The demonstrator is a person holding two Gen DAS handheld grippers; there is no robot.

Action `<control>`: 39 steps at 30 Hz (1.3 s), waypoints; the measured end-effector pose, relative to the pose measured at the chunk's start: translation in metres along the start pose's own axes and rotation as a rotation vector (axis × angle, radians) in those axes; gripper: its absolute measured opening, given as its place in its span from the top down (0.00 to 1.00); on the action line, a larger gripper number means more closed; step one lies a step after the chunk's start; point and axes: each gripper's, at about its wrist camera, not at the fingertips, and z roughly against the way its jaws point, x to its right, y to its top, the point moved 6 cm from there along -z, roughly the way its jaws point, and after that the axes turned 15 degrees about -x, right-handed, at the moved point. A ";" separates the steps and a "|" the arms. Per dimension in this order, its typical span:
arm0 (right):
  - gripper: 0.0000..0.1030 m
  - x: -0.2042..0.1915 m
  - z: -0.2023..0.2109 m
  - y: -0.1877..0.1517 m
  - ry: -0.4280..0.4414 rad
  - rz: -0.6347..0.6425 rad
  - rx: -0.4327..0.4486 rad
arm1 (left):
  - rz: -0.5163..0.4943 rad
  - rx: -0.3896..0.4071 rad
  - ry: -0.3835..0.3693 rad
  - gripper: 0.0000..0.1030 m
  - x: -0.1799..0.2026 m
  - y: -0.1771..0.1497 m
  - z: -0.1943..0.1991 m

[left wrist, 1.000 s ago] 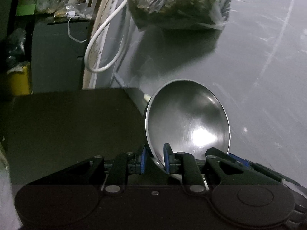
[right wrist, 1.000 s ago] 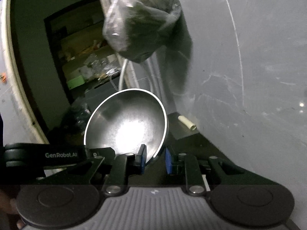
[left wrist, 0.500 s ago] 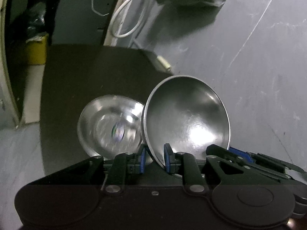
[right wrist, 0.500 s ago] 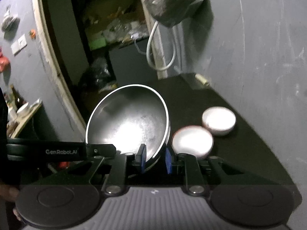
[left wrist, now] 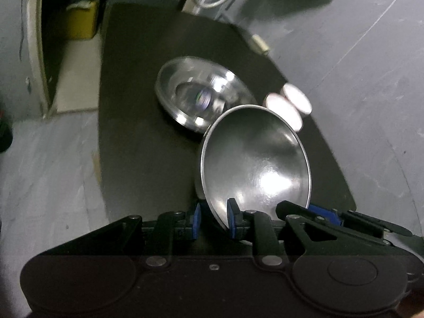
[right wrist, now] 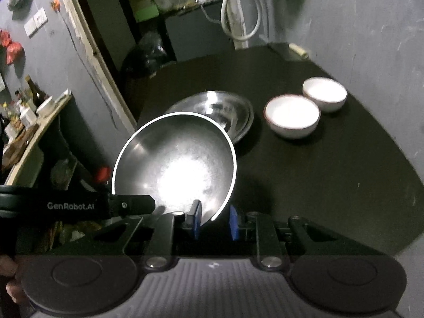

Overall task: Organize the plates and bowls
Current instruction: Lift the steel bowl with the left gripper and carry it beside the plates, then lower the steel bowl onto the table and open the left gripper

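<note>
A shiny steel bowl point(left wrist: 254, 159) hangs tilted above the black table point(right wrist: 318, 172), gripped at its rim from two sides. My left gripper point(left wrist: 212, 220) is shut on the rim, one blue pad inside the bowl and one outside. My right gripper point(right wrist: 213, 221) is shut on the same bowl point(right wrist: 172, 159) at another part of the rim. Just beyond it a second steel bowl point(right wrist: 225, 106) rests upright on the table. To its right stand two white bowls point(right wrist: 291, 114) point(right wrist: 324, 94), side by side.
A grey wall point(right wrist: 371, 26) runs along the table's right side. A small cream cylinder point(right wrist: 298, 50) lies at the table's far corner, with a white hose point(right wrist: 228, 13) looped behind it. A shelf with bottles point(right wrist: 26, 106) stands at the left by a doorway.
Both grippers have swung downward and across with the steel bowl held between them. The table with the second steel bowl and the two white bowls has come into view beneath it.
</note>
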 end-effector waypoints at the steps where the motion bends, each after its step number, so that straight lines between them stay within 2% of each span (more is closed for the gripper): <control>1: 0.76 -0.001 -0.002 -0.003 0.003 0.000 -0.013 | 0.008 -0.017 0.004 0.78 -0.001 -0.001 -0.002; 11: 0.76 -0.006 -0.021 -0.010 0.043 -0.039 -0.128 | 0.034 -0.116 0.037 0.78 -0.015 -0.014 -0.006; 20: 0.75 -0.011 -0.022 -0.008 0.044 -0.047 -0.126 | 0.041 -0.127 0.035 0.76 -0.020 -0.012 -0.008; 23: 0.67 -0.010 -0.017 -0.005 0.030 -0.039 -0.101 | 0.028 -0.116 0.070 0.68 -0.021 -0.011 -0.006; 25: 0.54 -0.009 -0.014 -0.004 0.014 -0.037 -0.089 | 0.027 -0.108 0.086 0.58 -0.023 -0.012 -0.003; 26: 0.52 -0.008 -0.012 -0.003 0.008 -0.037 -0.085 | 0.032 -0.108 0.087 0.56 -0.024 -0.012 -0.002; 28: 0.42 -0.005 -0.007 -0.003 -0.008 -0.033 -0.069 | 0.036 -0.097 0.093 0.42 -0.026 -0.015 0.003; 30: 0.32 -0.004 0.000 -0.002 -0.022 -0.023 -0.040 | 0.031 -0.067 0.114 0.33 -0.029 -0.018 0.012; 32: 0.23 -0.002 0.008 -0.001 -0.035 -0.011 -0.007 | 0.014 -0.014 0.130 0.26 -0.031 -0.023 0.024; 34: 0.11 -0.001 0.015 -0.001 -0.046 -0.003 0.014 | -0.011 0.089 0.110 0.08 -0.031 -0.027 0.041; 35: 0.10 0.000 0.018 -0.002 -0.054 0.003 0.023 | -0.017 0.145 0.093 0.03 -0.031 -0.029 0.050; 37: 0.05 -0.001 0.025 -0.003 -0.069 0.021 0.037 | -0.014 0.230 0.062 0.01 -0.032 -0.034 0.064; 39: 0.01 -0.001 0.032 -0.004 -0.088 0.041 0.054 | -0.010 0.271 0.051 0.01 -0.032 -0.036 0.070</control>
